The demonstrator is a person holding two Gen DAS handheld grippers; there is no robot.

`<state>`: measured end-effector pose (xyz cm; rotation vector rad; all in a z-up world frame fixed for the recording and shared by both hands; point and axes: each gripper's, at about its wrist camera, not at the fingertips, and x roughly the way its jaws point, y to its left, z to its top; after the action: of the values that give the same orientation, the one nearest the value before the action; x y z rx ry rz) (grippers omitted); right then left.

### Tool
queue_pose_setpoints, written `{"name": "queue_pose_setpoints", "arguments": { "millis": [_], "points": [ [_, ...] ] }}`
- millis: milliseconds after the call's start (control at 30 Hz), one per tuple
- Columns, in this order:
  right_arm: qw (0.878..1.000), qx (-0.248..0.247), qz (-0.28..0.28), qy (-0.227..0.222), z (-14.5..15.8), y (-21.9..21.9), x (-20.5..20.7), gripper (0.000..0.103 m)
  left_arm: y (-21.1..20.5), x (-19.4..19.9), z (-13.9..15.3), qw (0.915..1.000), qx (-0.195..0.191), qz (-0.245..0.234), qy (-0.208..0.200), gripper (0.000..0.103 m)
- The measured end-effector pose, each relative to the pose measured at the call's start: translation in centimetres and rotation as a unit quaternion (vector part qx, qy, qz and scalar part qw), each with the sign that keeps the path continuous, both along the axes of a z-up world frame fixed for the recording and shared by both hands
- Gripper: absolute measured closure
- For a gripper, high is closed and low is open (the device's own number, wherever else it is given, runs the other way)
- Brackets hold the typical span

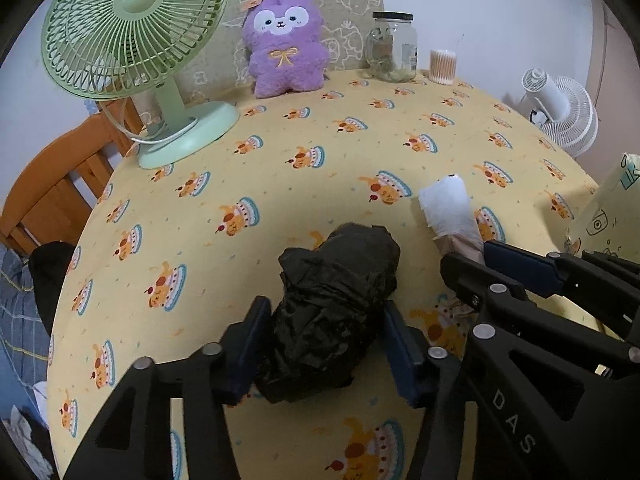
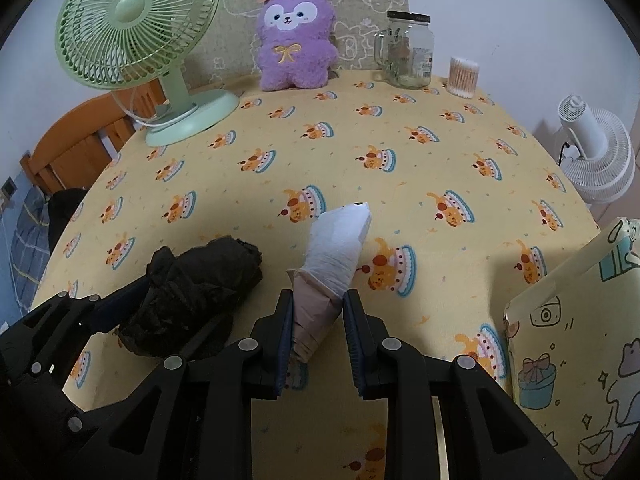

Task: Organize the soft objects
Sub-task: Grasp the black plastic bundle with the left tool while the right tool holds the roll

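Black skeletal left gripper (image 1: 324, 344) with silver rivets, navy-padded fingers (image 1: 248, 344), "DAS" lettering.

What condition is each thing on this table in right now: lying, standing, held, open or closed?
Black bundle: crumpled, lying on the tablecloth between the left gripper's fingers.
White-and-beige roll: lying down, its beige end pinched by the right gripper.
Purple plush: upright against the cushion.
Glass jar: standing, lid on.
Green fan: upright; blades not visibly spinning.
Cotton swab tub: standing.
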<state>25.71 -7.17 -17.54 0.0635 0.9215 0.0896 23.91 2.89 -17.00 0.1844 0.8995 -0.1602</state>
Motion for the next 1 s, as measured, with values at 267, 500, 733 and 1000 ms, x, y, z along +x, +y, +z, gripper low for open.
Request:
{"name": "queue_pose_setpoints", "arguments": {
  "millis": [267,500,733,1000],
  "points": [
    [1.0,-0.003,0.011,-0.001,0.2,0.6,-0.8,0.075,0.5,-1.3,0.2,0.9999,-0.011,0.005,0.0,0.057],
    [1.0,-0.002,0.019,-0.004,0.7,1.1,-2.2,0.075,1.0,-3.0,0.8,0.9993,-0.036,0.011,0.004,0.059],
    [1.0,-0.003,0.025,-0.009,1.2,1.4,-3.7,0.075,1.3,-4.9,1.4,0.9985,-0.044,0.032,-0.003,0.059],
    [0.999,-0.007,0.028,-0.023,2.4,1.5,-5.5,0.075,1.4,-7.0,2.4,0.9973,-0.053,0.048,-0.018,0.059]
  ]
}}
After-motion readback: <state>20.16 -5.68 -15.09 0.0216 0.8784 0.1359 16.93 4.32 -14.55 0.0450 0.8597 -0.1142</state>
